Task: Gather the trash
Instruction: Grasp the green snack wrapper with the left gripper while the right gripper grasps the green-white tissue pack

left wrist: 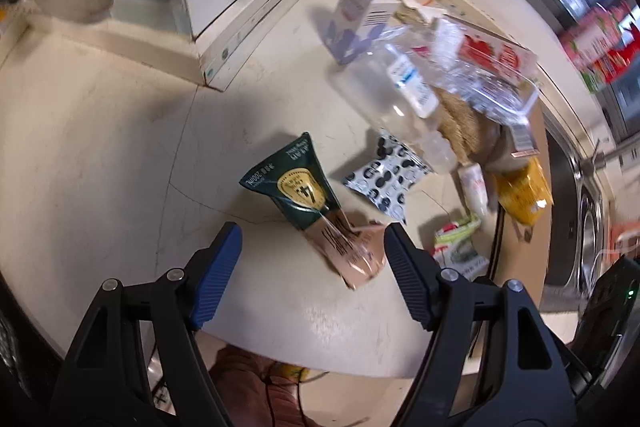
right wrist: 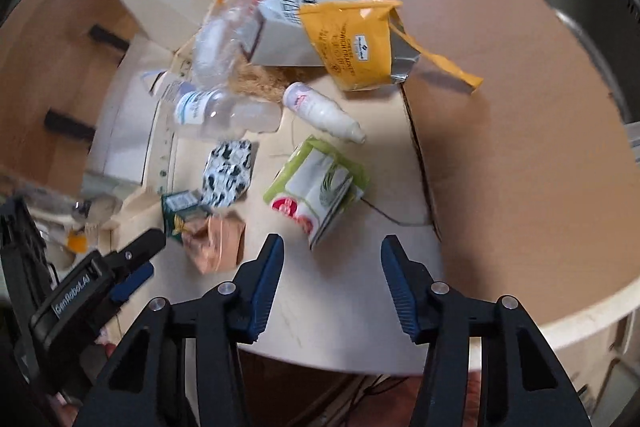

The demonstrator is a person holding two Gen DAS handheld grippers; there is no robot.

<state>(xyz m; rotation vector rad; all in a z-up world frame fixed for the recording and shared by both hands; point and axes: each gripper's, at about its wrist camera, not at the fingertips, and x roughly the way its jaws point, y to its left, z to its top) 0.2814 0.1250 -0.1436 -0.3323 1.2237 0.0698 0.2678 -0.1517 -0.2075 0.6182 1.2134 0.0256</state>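
Observation:
Trash lies scattered on a cream counter [left wrist: 100, 167]. A crushed green-and-tan carton [left wrist: 320, 207] lies just ahead of my left gripper [left wrist: 312, 239], which is open and empty; its tan end sits by the right finger. It also shows in the right wrist view [right wrist: 204, 227]. My right gripper [right wrist: 332, 255] is open and empty, just short of a flattened green-and-white carton [right wrist: 320, 187]. Beyond lie a black-and-white wrapper [right wrist: 228, 173], a small white bottle [right wrist: 324, 113], clear plastic bottles [right wrist: 216, 107], a yellow bag [right wrist: 356, 39] and milk cartons [right wrist: 296, 23].
A brown cardboard sheet [right wrist: 520, 107] covers the counter's right side. A steel sink [left wrist: 588, 227] lies beyond it. A purple carton [left wrist: 360, 11] stands by the back wall trim. The left gripper [right wrist: 136, 259] appears at the left in the right wrist view.

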